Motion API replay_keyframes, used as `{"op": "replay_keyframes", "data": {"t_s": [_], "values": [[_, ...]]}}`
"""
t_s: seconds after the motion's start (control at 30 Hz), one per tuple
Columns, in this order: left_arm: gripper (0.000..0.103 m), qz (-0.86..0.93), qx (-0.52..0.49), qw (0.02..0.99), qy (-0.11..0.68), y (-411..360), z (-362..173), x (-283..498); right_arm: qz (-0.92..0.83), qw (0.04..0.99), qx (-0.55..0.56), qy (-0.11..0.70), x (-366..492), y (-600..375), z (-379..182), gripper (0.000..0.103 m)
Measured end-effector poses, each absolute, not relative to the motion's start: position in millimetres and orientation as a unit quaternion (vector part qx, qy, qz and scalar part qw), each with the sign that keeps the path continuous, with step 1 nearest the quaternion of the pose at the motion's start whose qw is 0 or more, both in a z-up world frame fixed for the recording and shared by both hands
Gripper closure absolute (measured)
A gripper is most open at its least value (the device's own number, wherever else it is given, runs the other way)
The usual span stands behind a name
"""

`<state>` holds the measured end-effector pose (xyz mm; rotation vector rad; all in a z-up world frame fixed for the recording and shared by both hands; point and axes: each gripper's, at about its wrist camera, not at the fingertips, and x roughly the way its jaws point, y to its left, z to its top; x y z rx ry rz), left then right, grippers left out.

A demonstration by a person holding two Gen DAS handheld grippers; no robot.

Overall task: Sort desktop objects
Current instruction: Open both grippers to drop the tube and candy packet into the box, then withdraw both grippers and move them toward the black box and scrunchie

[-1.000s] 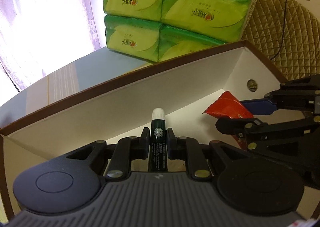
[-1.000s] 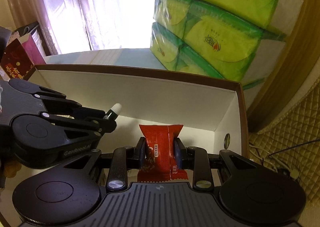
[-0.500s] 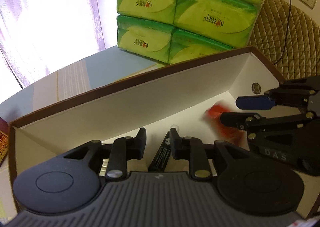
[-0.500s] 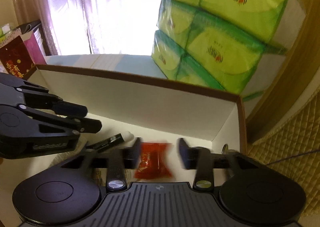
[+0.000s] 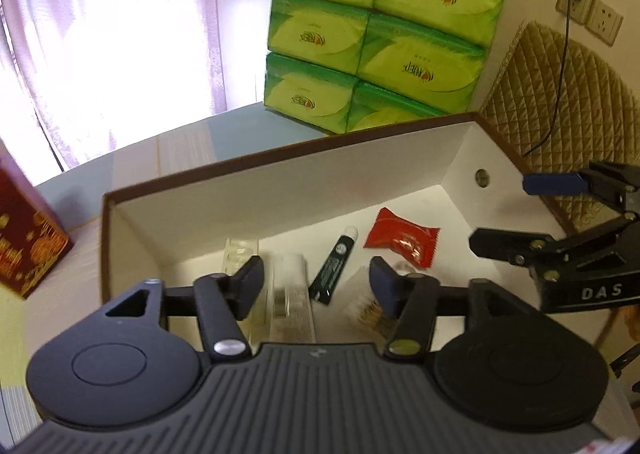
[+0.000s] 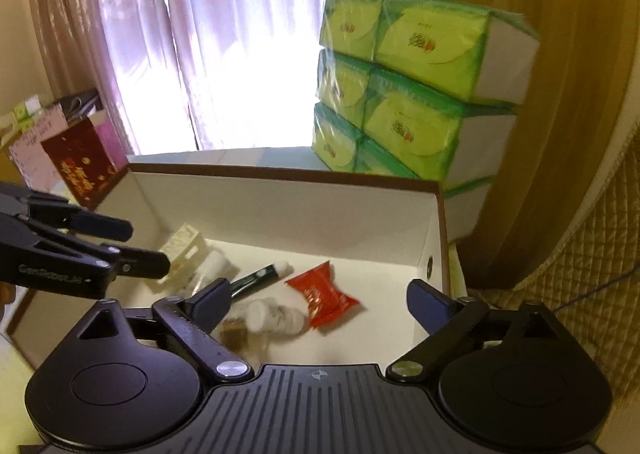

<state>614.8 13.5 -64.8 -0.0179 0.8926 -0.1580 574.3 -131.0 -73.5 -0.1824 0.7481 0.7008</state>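
Both the left gripper [image 5: 316,280] and the right gripper [image 6: 318,300] are spread wide and hold nothing; the green tube [image 5: 334,270] and red packet [image 5: 402,236] lie on the box [image 5: 280,173] floor near its right end wall; the blurred items near the tube are hard to make out.

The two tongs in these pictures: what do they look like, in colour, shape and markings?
Both the left tongs and the right tongs are matte black, with two round discs, a ribbed plate, silver pivot screws and dark blue finger pads. Seen from the left wrist, the right one bears white letters "DAS".
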Motion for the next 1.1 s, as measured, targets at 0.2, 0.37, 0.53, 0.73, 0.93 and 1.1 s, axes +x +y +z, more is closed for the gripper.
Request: {"op": "replay_keyframes", "data": {"t_s": [0.2, 0.37, 0.53, 0.73, 0.93, 1.1], "values": [[0.039, -0.070, -0.008, 0.910, 0.409, 12, -46, 564, 0.328, 0.873, -0.071, 0.354, 541, -150, -65, 0.005], [0.038, -0.056, -0.011, 0.915, 0.400, 11, -33, 524, 0.325, 0.875, -0.057, 0.354, 511, -167, -57, 0.003], [0.038, -0.034, -0.008, 0.919, 0.393, 12, -24, 484, 0.319, 0.879, -0.040, 0.353, 481, -187, -48, 0.002], [0.038, -0.029, -0.025, 0.919, 0.391, 11, -18, 437, 0.322, 0.875, -0.036, 0.360, 441, -203, -44, 0.002], [0.038, -0.026, -0.014, 0.918, 0.395, 3, -18, 397, 0.320, 0.869, -0.036, 0.376, 406, -217, -49, 0.002], [0.038, -0.033, -0.007, 0.915, 0.402, -4, -24, 364, 0.319, 0.861, -0.046, 0.393, 382, -226, -58, 0.002]]}}
